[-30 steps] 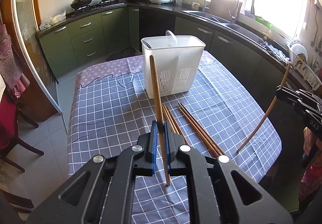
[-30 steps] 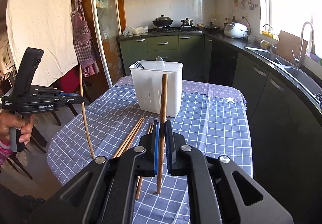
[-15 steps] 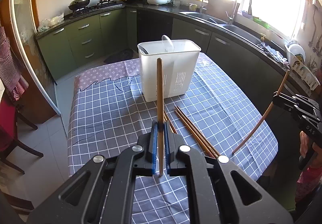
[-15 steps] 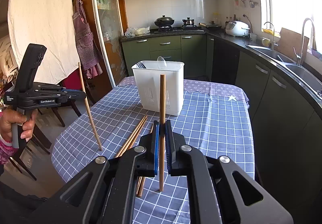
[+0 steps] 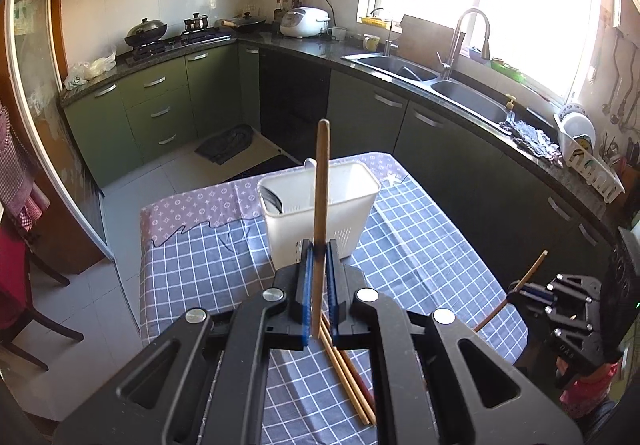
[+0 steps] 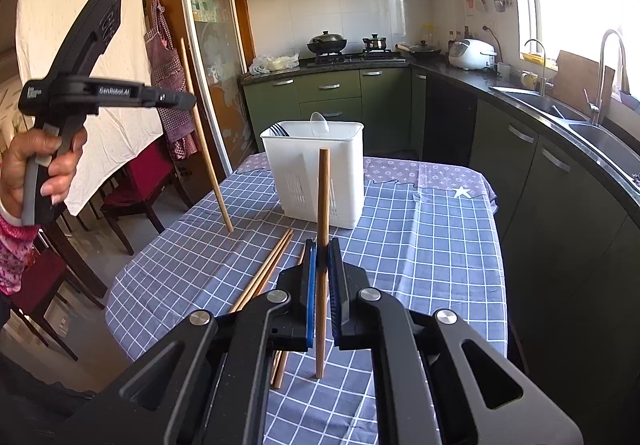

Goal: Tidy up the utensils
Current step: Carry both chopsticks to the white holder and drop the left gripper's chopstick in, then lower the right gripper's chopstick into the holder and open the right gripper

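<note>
My left gripper [image 5: 318, 249] is shut on a wooden chopstick [image 5: 321, 201], held upright high above the table, in line with the white utensil holder [image 5: 320, 213]. It also shows in the right wrist view [image 6: 188, 101], its chopstick [image 6: 206, 149] slanting down toward the cloth. My right gripper [image 6: 323, 247] is shut on another upright chopstick [image 6: 323, 205], short of the holder [image 6: 316, 173]. The holder has forks and a clear spoon in it. Several loose chopsticks [image 6: 266, 273] lie on the checked cloth in front of the holder.
The table [image 6: 420, 245] has a blue checked cloth; its right edge faces green cabinets and a sink counter [image 6: 560, 113]. Dark chairs [image 6: 132, 181] stand at the left. My right gripper shows at the right table edge in the left wrist view [image 5: 560, 305].
My left gripper has risen and tilted down, bringing its chopstick up level with the holder's rim. My right gripper has barely moved, holding its chopstick upright.
</note>
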A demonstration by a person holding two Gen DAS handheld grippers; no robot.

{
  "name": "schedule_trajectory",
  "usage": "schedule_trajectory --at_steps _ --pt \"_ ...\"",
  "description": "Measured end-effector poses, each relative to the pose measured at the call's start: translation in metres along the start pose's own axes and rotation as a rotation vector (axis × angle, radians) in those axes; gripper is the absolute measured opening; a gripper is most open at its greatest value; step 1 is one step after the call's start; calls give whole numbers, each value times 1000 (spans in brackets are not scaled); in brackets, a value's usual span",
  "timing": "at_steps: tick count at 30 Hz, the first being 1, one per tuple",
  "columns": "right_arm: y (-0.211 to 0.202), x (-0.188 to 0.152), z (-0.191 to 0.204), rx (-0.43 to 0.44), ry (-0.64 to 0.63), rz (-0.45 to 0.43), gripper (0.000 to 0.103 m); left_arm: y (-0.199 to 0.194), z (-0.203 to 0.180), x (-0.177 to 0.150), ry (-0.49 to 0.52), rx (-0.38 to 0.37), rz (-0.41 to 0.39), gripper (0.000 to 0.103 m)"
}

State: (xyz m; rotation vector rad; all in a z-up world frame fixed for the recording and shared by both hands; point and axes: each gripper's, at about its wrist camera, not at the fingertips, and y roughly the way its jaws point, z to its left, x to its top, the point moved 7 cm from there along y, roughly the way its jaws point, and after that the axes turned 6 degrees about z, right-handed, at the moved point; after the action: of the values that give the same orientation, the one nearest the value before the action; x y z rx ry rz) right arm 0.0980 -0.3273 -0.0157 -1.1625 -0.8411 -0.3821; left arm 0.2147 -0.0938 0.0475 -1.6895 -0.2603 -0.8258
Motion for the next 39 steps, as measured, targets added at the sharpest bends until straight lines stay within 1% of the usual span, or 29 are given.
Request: schedule_trajectory --at_steps 6,9,11,14,16,17,18,21,24,26,27,29,33,36,39 --pt "0 -1 -3 4 5 -2 7 -17 -7 51 0 -18 -41 7" --pt "-1 -2 -4 7 7 -4 7 -23 -7 75 1 4 -76 7" --pt "-1 -2 -4 8 7 -5 7 -25 -4 92 -4 34 -111 6" --pt "-1 -3 -5 11 6 -4 7 -21 2 110 -20 47 -139 7" --pt "-1 -3 -5 13 5 -2 7 -11 5 118 -27 50 -140 7" --pt "0 -3 -5 11 4 -1 7 -4 7 120 -32 64 -135 7" --pt "0 -4 -5 12 5 1 7 2 10 121 -36 76 -128 6" --pt "1 -3 -4 14 5 4 7 33 18 113 -52 96 -70 7" --pt "3 -2 -4 16 5 7 7 58 24 104 -53 100 -24 7" --pt "4 1 -4 22 11 7 7 72 26 95 -55 90 2 7" --pt "4 3 -4 22 12 5 7 77 28 92 -55 92 14 8" --pt "2 9 -5 15 6 -5 7 84 29 85 -55 88 31 15" --pt "-2 33 -5 17 -7 -30 7 77 29 76 -48 79 22 16" --pt "-7 63 -8 30 -3 -68 7 55 28 69 -45 71 -19 17" --pt "-14 103 -12 55 17 -127 7 27 29 54 -36 74 -61 19"
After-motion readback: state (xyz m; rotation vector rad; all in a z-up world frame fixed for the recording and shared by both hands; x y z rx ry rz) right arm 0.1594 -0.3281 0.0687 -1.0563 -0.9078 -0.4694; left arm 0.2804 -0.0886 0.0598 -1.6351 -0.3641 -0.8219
